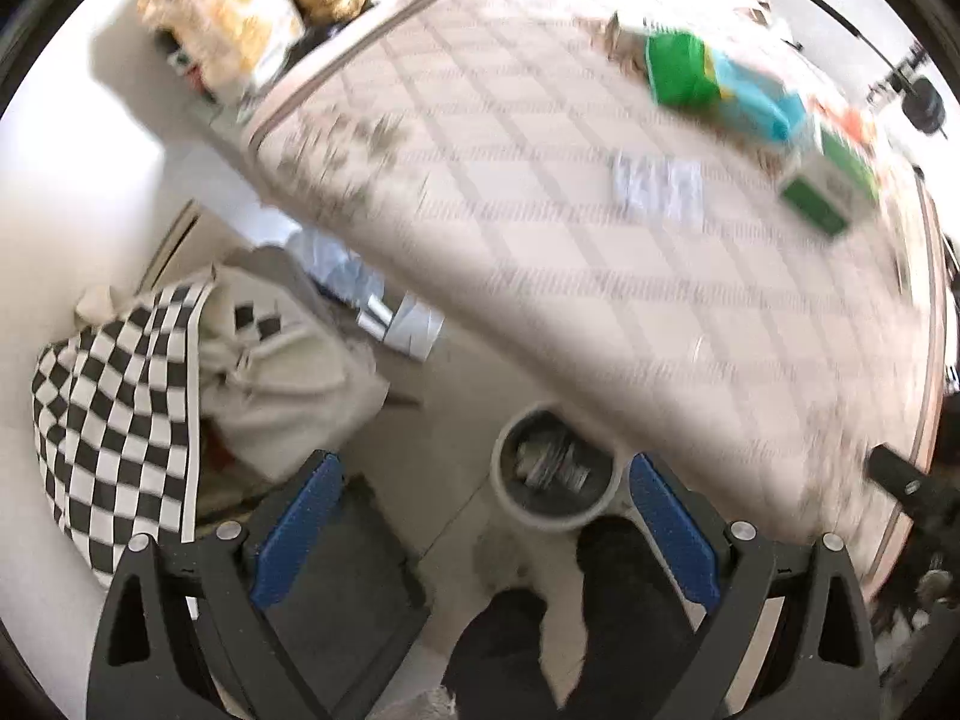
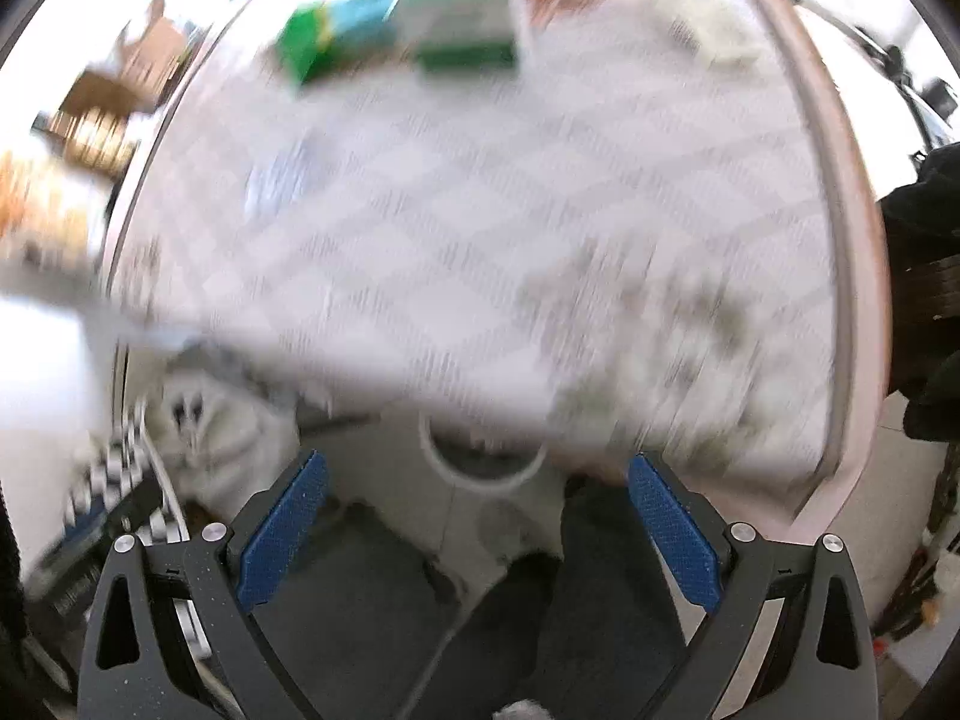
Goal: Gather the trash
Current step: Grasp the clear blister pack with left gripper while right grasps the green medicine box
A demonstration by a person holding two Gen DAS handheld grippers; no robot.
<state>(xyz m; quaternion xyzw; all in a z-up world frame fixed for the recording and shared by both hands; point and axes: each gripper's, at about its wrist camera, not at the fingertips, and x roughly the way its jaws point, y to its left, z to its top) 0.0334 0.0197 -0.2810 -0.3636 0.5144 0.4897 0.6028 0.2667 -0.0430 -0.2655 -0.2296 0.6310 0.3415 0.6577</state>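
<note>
Both views are motion-blurred. A round white trash bin with crumpled scraps inside stands on the floor by the table's near edge. My left gripper is open and empty, above the floor just in front of the bin. A white crumpled wrapper lies on the chequered tablecloth. My right gripper is open and empty, with the bin's rim between its blue pads and half hidden under the table edge. A pale scrap lies on the cloth at the left.
Green and blue cartons and a green-white box sit at the table's far side, also in the right wrist view. A black-and-white checked bag and a pale cloth bag stand on the floor at the left. Dark trouser legs are below.
</note>
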